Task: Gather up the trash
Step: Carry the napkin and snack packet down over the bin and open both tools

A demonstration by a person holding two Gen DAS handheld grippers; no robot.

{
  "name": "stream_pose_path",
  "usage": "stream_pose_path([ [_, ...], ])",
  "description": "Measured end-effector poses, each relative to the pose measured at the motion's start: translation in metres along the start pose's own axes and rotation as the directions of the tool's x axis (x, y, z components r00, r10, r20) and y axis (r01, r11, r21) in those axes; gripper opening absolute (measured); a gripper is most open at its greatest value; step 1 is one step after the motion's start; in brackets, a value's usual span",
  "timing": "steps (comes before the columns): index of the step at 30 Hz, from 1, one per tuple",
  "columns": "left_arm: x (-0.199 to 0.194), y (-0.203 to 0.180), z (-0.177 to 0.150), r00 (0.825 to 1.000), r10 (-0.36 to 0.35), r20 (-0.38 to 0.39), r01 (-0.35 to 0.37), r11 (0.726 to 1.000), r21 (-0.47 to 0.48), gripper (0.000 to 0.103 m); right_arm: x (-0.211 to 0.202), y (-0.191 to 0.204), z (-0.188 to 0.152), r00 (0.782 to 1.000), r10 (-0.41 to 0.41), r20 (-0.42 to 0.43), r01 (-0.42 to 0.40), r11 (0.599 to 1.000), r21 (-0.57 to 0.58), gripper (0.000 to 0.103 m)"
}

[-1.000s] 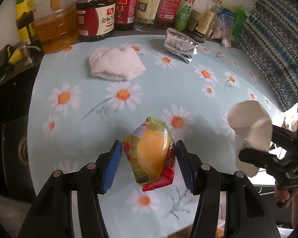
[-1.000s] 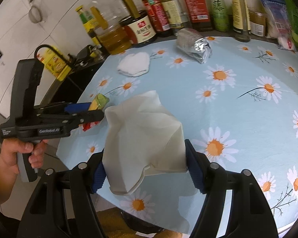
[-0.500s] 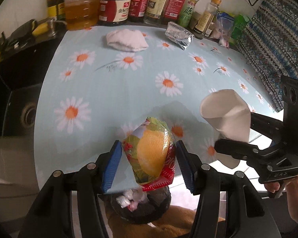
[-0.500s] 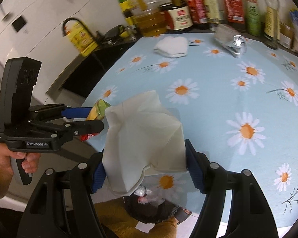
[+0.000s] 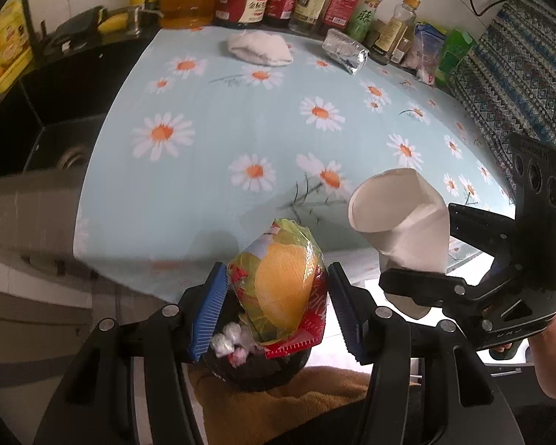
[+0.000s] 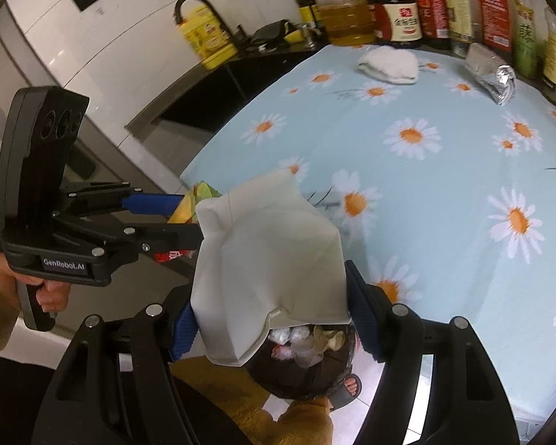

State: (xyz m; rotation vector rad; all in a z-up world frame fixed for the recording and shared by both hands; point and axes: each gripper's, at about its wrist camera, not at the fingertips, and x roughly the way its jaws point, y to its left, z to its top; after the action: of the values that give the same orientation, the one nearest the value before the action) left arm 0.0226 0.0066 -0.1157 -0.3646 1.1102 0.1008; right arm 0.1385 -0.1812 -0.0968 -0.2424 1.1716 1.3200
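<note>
Presently, left gripper [image 5: 278, 302]: pinched a yellow snack wrapper [image 5: 281, 282] over the bin [image 5: 255, 371].
Right gripper [image 6: 270, 319]: clamped a white paper carton [image 6: 267, 270].
Left on far table [image 5: 211, 141]: white cloth [image 5: 259, 49], foil packet [image 5: 344, 51].

"GenRobot.AI" on the left gripper [image 6: 189, 218] body (bottle labels blurred).

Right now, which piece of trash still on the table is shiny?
The crumpled silver foil wrapper by the bottles; the other piece left on the table, the white wad beside it, is matte and soft.
</note>
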Motion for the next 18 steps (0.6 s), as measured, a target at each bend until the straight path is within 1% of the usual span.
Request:
stream_pose_path([
  [7, 0.010, 0.008, -0.029, 0.999, -0.006, -0.046, 0.004, 0.999, -0.052, 0.054, 0.010, 0.009, -0.024, 0.997, 0.060, -0.042, -0.060, 0.998, -0.020, 0.069],
  [9, 0.018, 0.013, -0.038, 0.998, -0.015, -0.069, 0.009, 0.997, -0.083, 0.054, 0.013, 0.013, -0.031, 0.997, 0.050, -0.060, -0.052, 0.998, -0.034, 0.069],
  [13, 0.035, 0.018, -0.053, 0.994, -0.029, -0.108, 0.017, 0.993, -0.114, 0.054, 0.026, 0.016, -0.047, 0.992, 0.043, -0.120, -0.049, 0.997, -0.053, 0.069],
  [18, 0.059, 0.028, -0.069, 0.985, -0.042, -0.165, 0.017, 0.989, -0.147, 0.054, 0.047, 0.018, -0.066, 0.981, 0.006, -0.195, -0.021, 0.997, -0.072, 0.070],
])
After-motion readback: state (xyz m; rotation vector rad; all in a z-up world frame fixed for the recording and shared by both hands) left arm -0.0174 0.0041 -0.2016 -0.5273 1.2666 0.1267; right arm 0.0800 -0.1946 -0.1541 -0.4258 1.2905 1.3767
